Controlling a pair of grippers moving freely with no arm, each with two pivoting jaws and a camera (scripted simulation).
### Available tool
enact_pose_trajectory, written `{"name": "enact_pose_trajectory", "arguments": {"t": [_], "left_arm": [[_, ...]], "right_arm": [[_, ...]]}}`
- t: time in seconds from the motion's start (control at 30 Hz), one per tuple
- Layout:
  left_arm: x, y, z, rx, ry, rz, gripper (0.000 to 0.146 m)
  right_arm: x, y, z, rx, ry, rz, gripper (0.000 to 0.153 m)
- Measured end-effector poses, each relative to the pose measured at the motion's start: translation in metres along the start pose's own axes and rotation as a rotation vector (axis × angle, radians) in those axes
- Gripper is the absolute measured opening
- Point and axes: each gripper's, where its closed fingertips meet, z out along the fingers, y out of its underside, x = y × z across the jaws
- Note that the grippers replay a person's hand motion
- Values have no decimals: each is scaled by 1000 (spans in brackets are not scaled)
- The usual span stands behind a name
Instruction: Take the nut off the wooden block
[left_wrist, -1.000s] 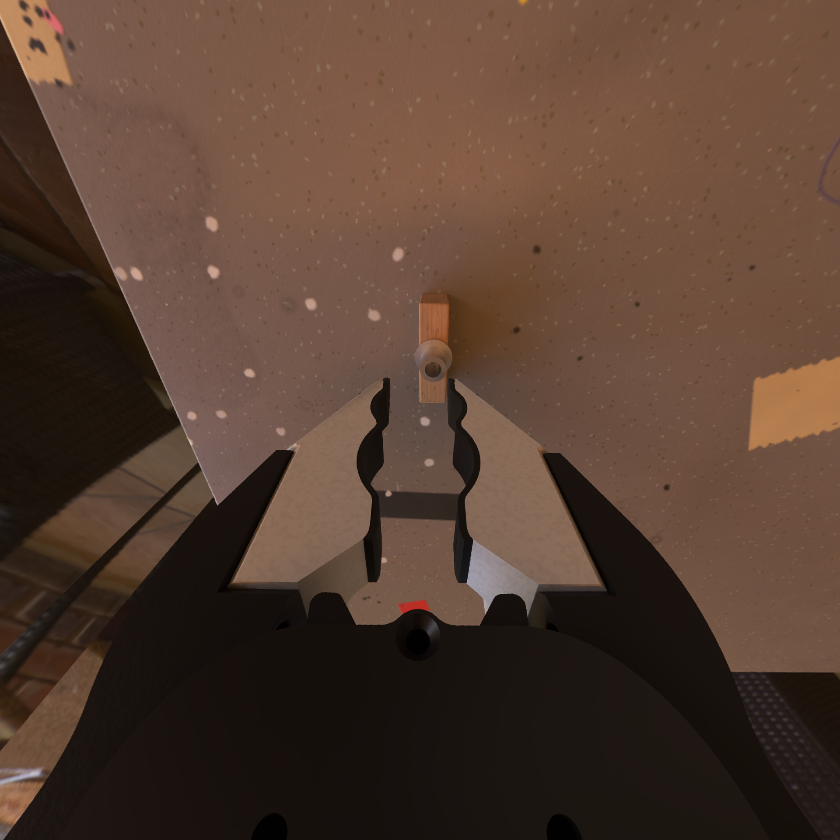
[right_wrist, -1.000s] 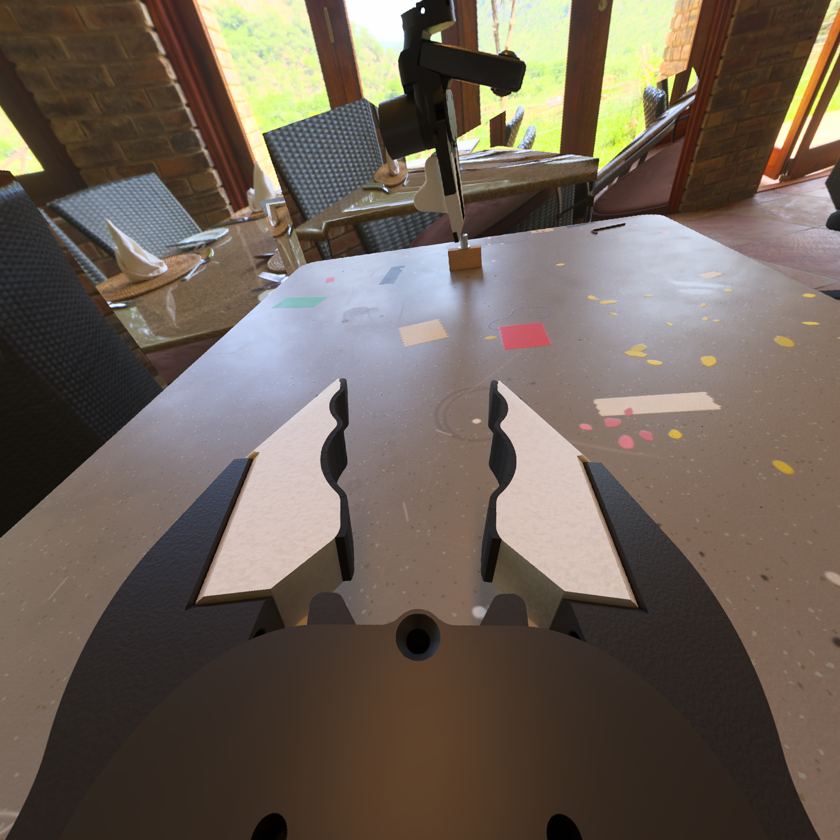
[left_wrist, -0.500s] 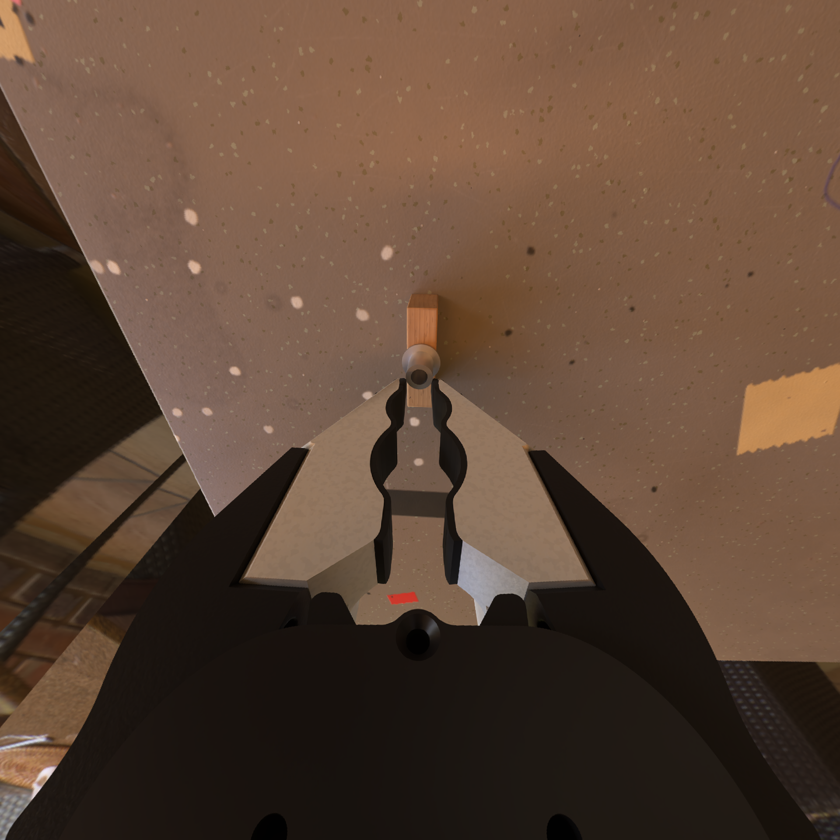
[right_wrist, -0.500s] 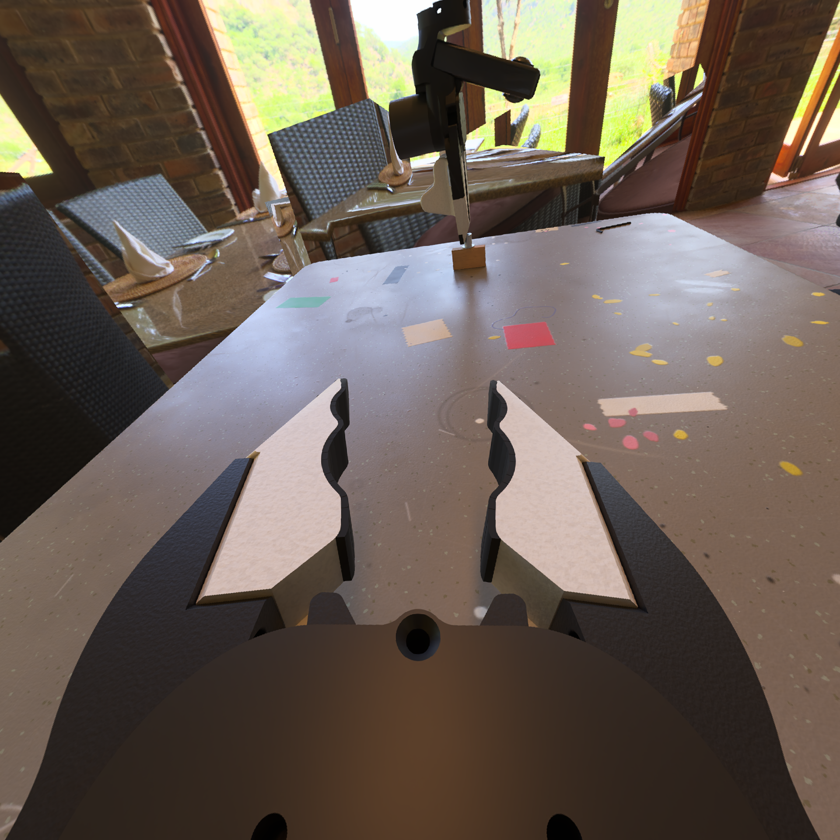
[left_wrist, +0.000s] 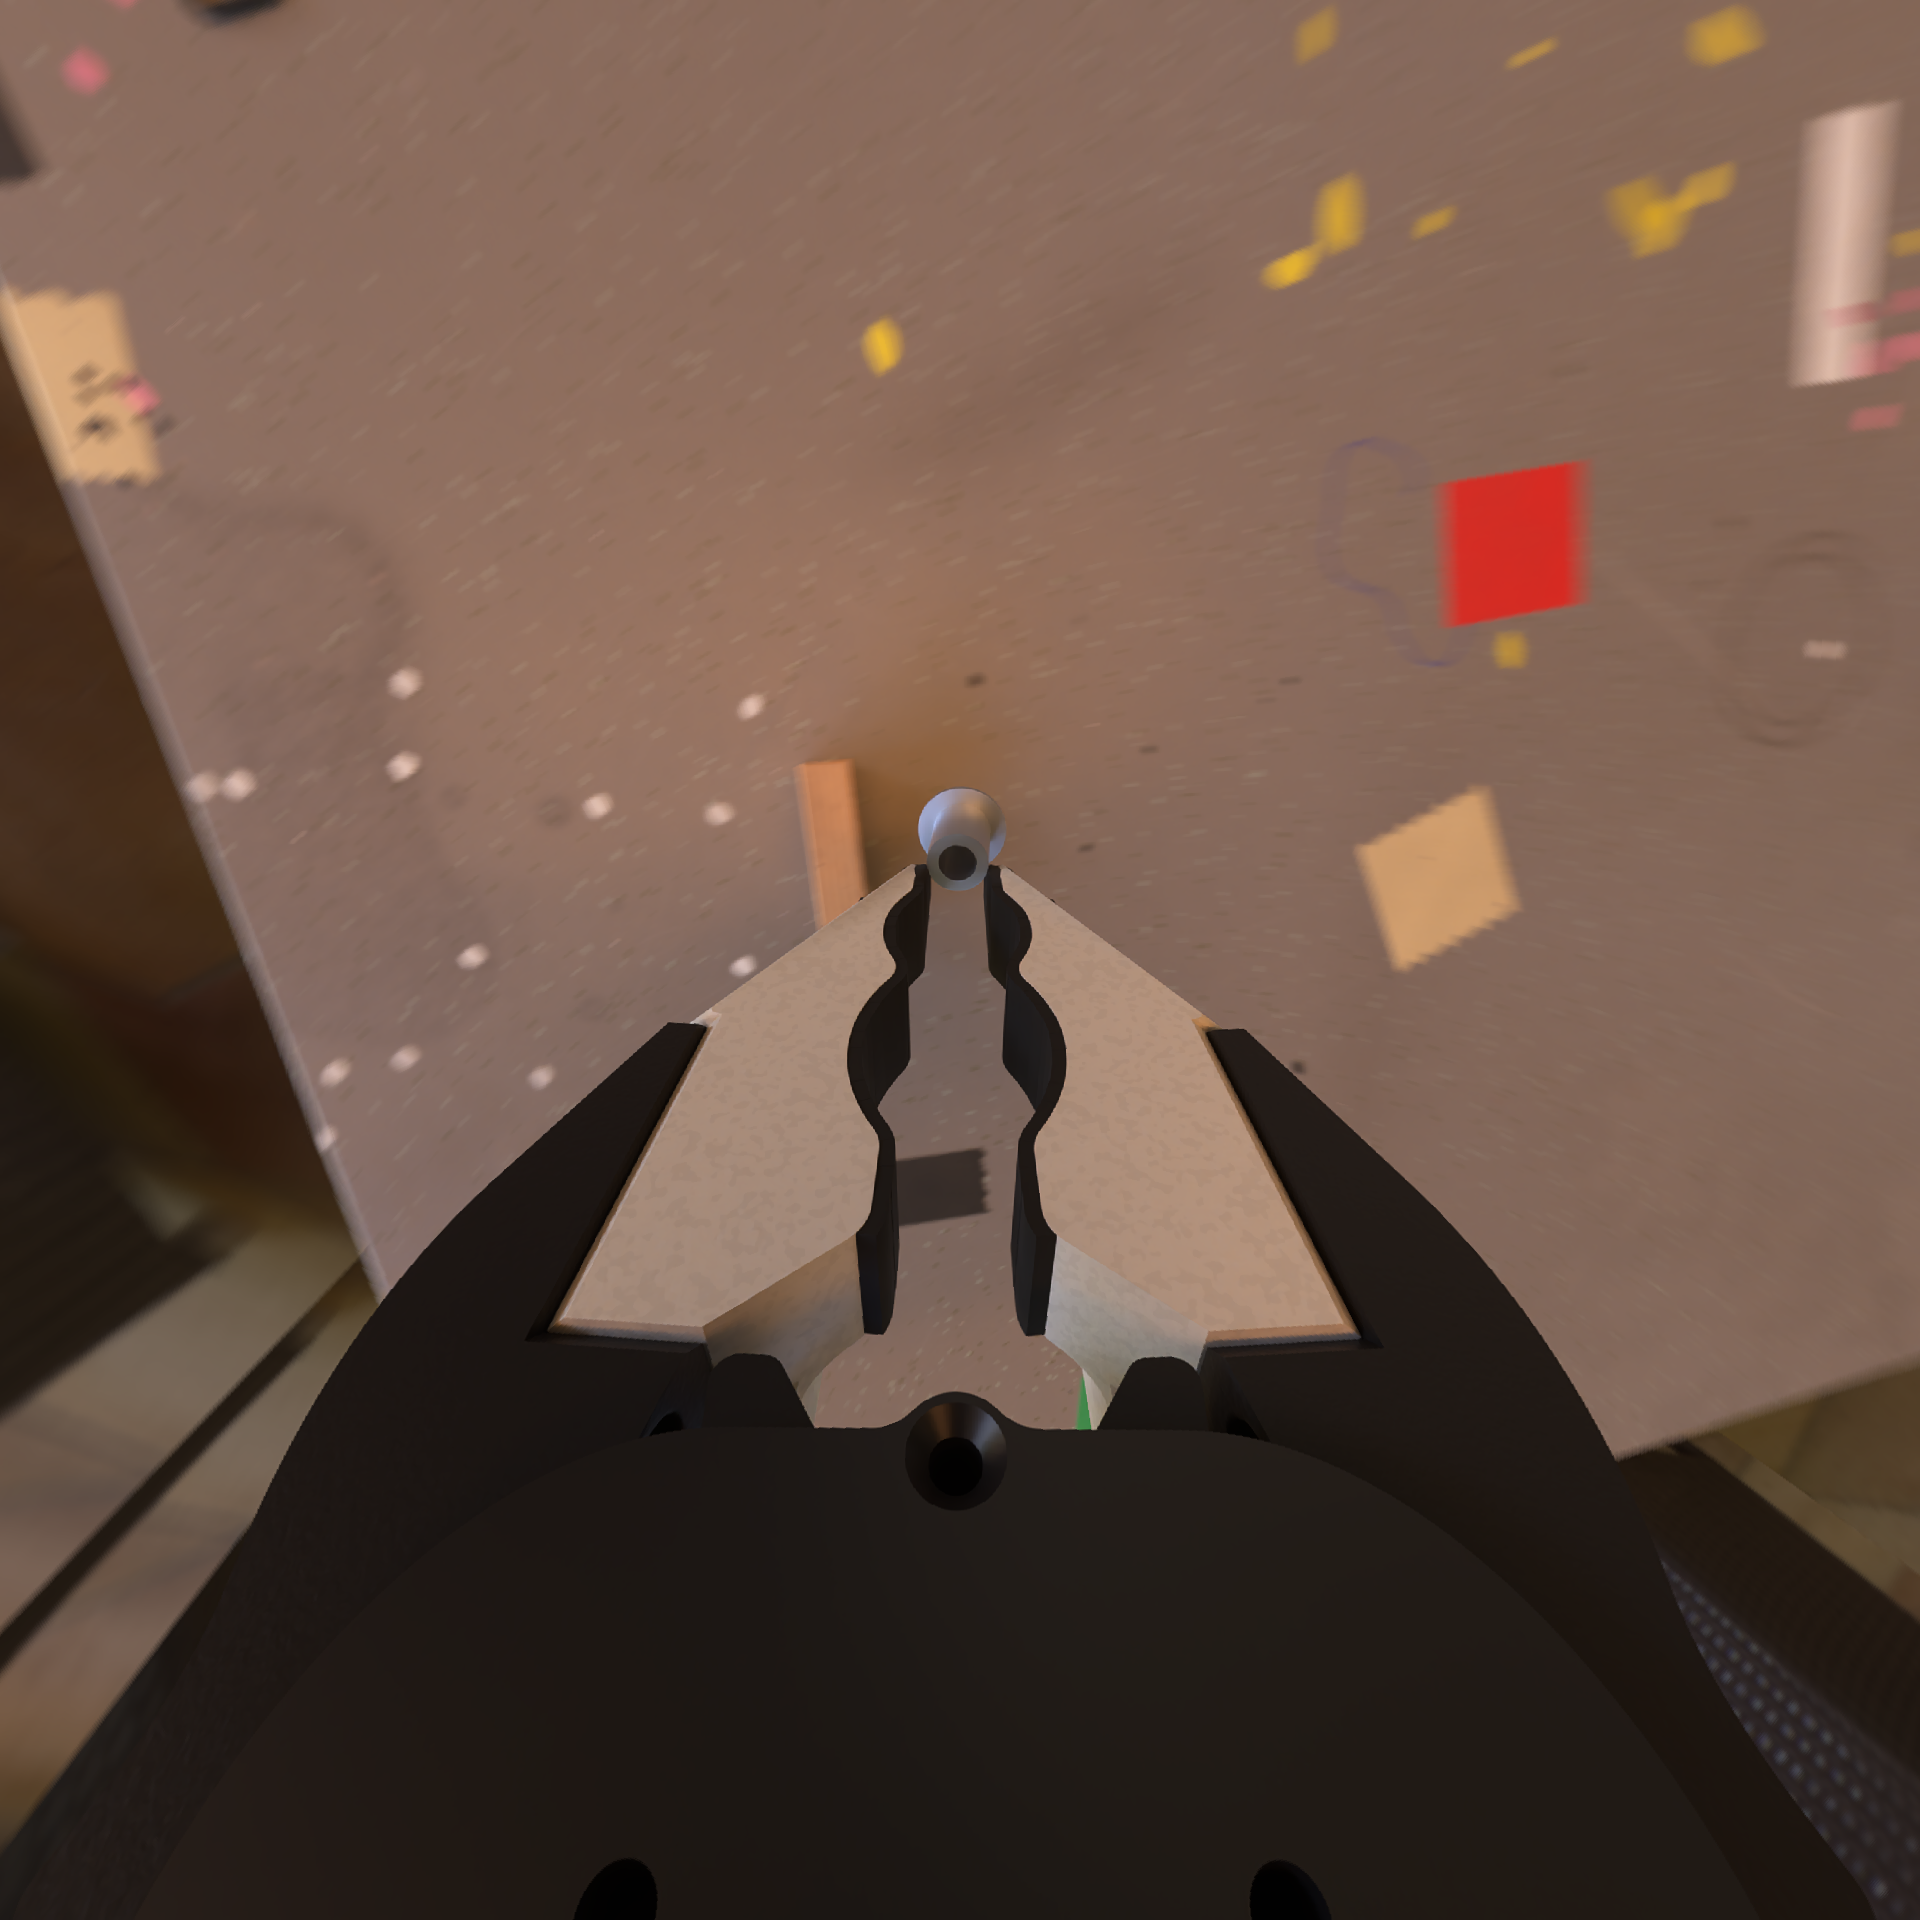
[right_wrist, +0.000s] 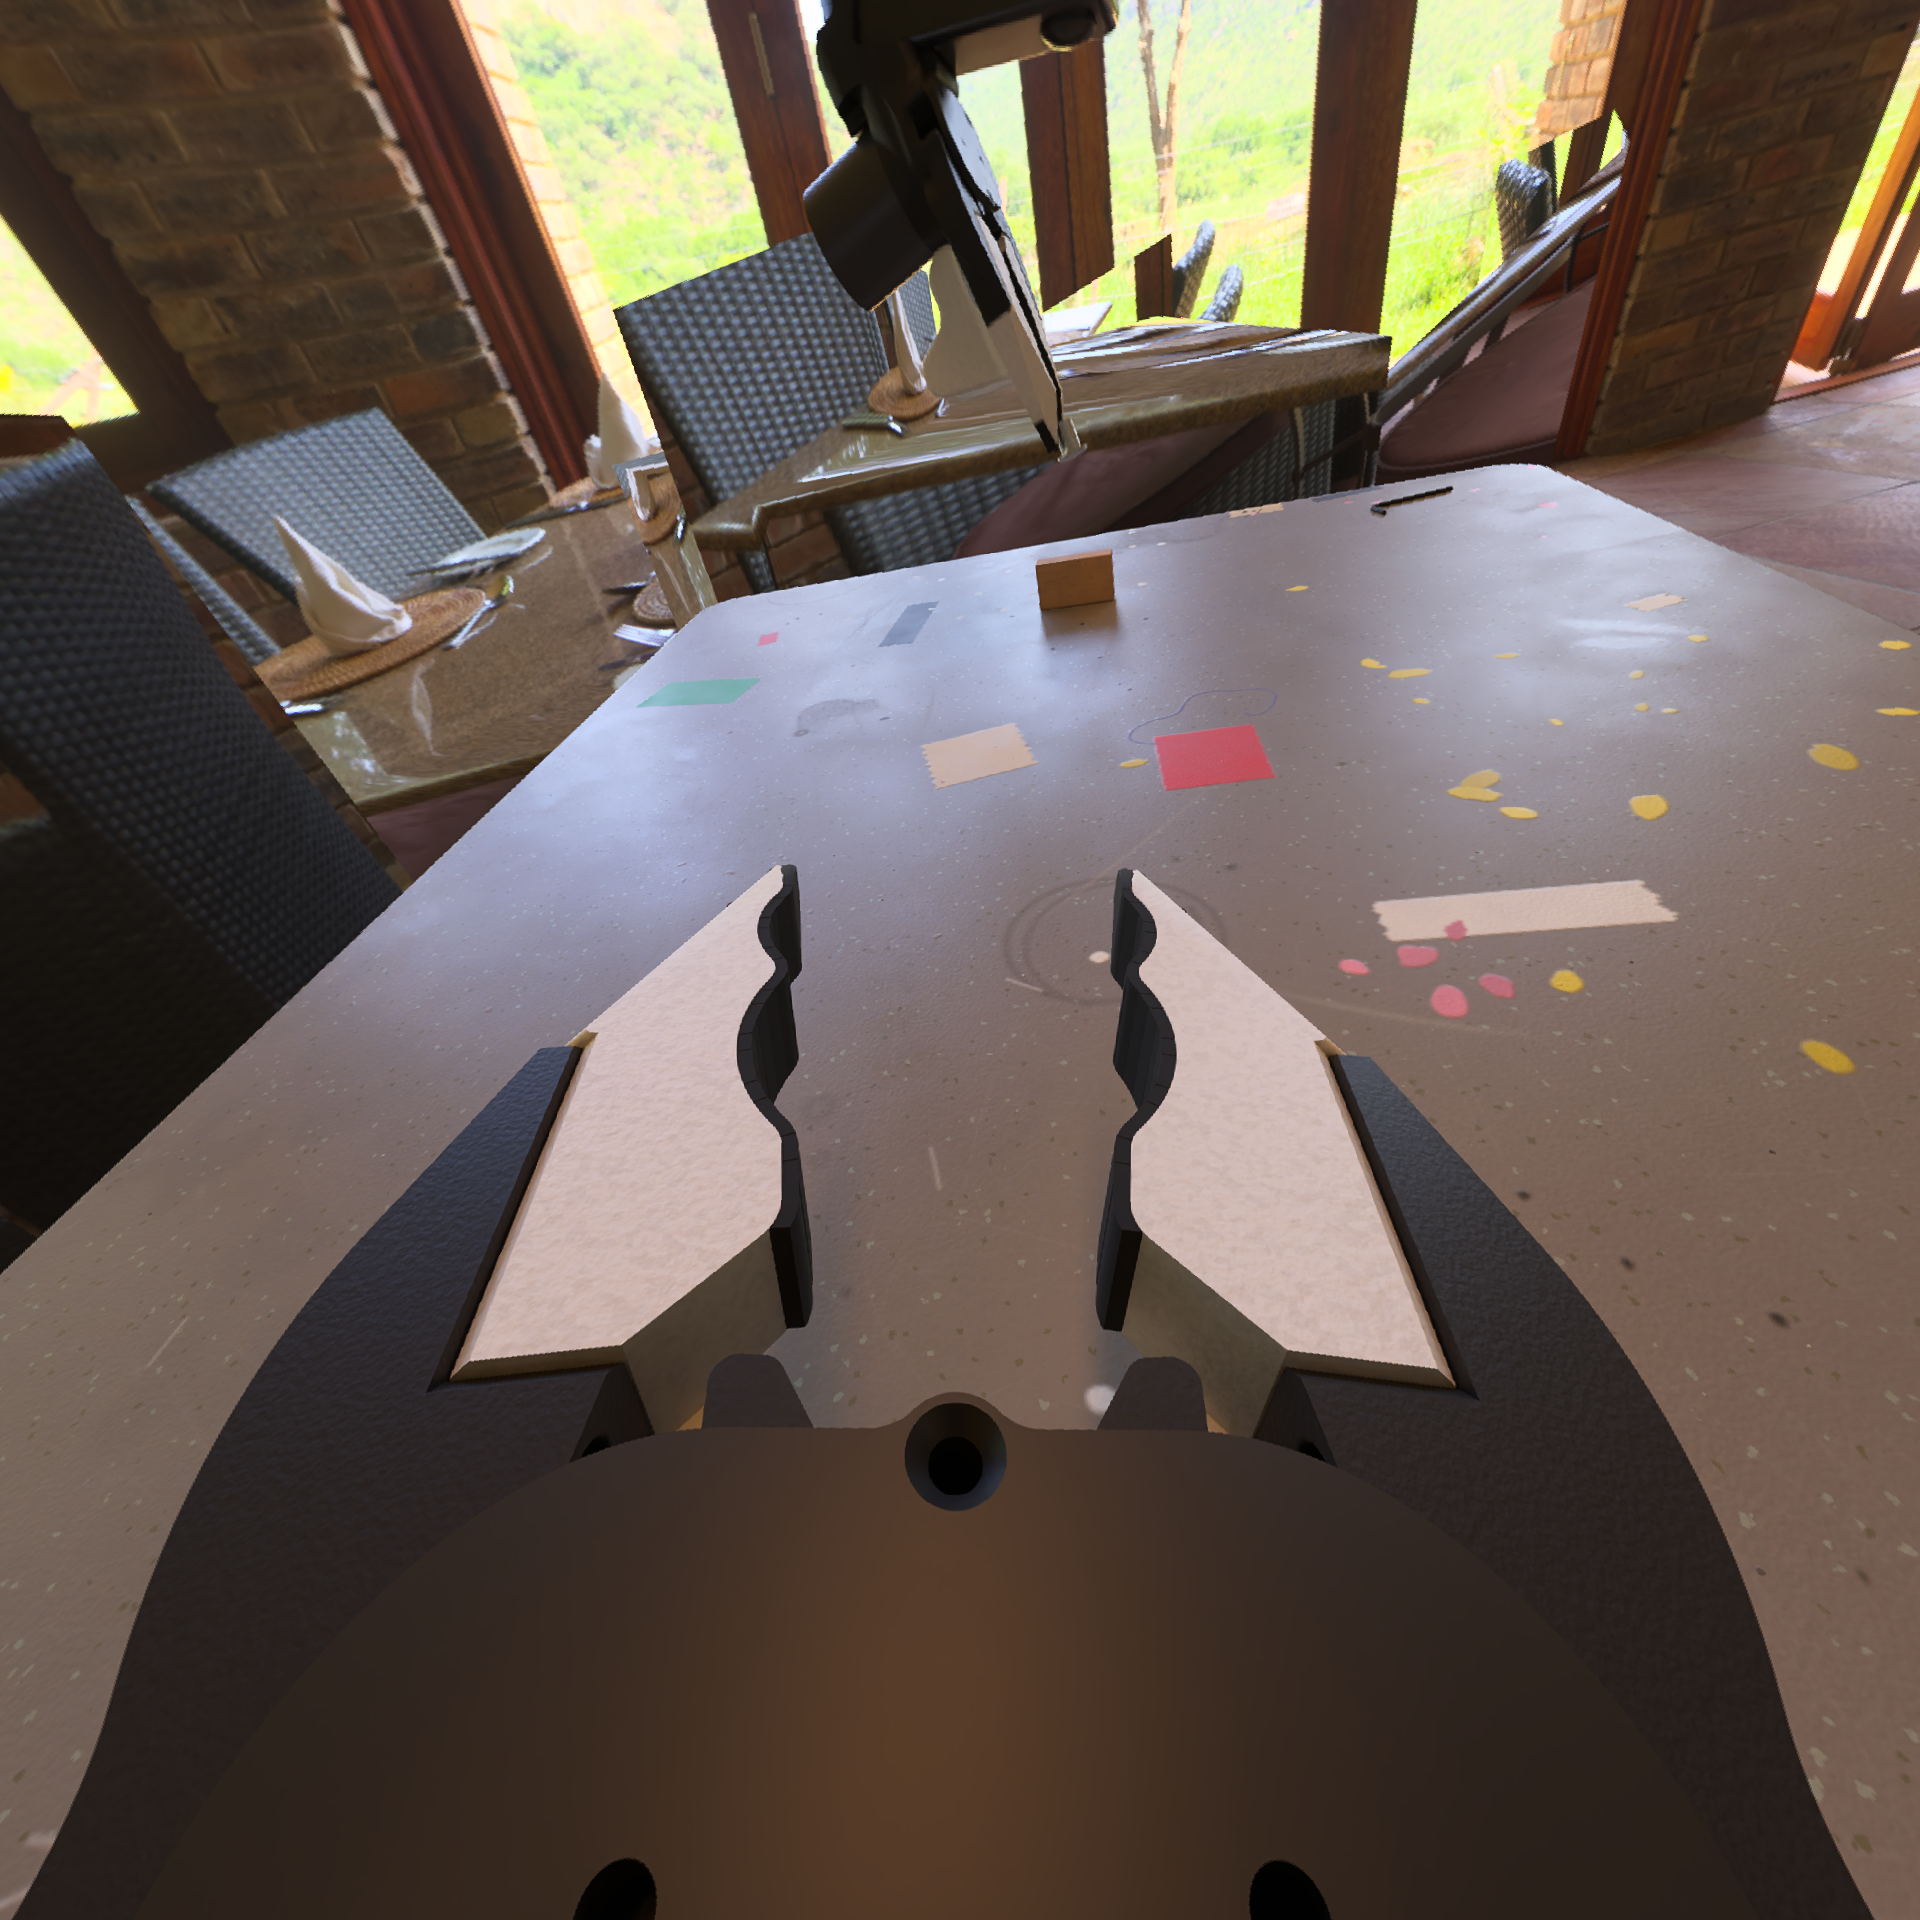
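Nut: the pale grey nut (left_wrist: 961, 837) is sitting pinched between the tips of the left gripper (left_wrist: 958, 883), lifted clear of the wooden block (left_wrist: 829, 850), which is lying just to its left in the left wrist view.
Left gripper: its fingers are closing on the nut (only a narrow gap is showing between the pads); in the right wrist view it (right_wrist: 1055, 442) is hanging tilted in the air above and just left of the block (right_wrist: 1074, 578), well off the table.
Right gripper: the right gripper (right_wrist: 956, 883) is hovering low over the near end of the table with its fingers standing wide apart, holding nothing.
Containers: I cannot make out any on the work table.
Surface: the grey speckled table (right_wrist: 727, 1039) is carrying flat coloured patches, a red square (right_wrist: 1212, 755), a tan square (right_wrist: 977, 754), a green patch (right_wrist: 698, 692), a white strip (right_wrist: 1522, 908), plus yellow and pink spots on the right.
Room: woven dark chairs (right_wrist: 758, 364) are standing at the far left beside a second table (right_wrist: 468, 686) laid with a folded napkin (right_wrist: 338, 597); brick pillars and wooden-framed windows are showing greenery beyond.
Change: a second ago the nut was resting on the block with the left gripper open above it; now the gripper is carrying the nut upward and the block is standing bare.
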Motion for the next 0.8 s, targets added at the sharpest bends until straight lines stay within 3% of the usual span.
{"name": "enact_pose_trajectory", "arguments": {"t": [0.17, 0.4, 0.57, 0.8], "left_arm": [[45, -10, -29, 194, 320, 131, 10], [107, -17, -52, 279, 524, 369, 10], [157, -27, -51, 250, 546, 461, 10], [219, -41, -34, 210, 338, 566, 10]], "right_arm": [[0, 0, 0, -1, 2, -2, 60], [-1, 1, 1, -11, 0, -5, 60], [-1, 1, 1, -13, -1, -11, 60], [-5, 3, 2, -22, -15, -29, 60]]}}
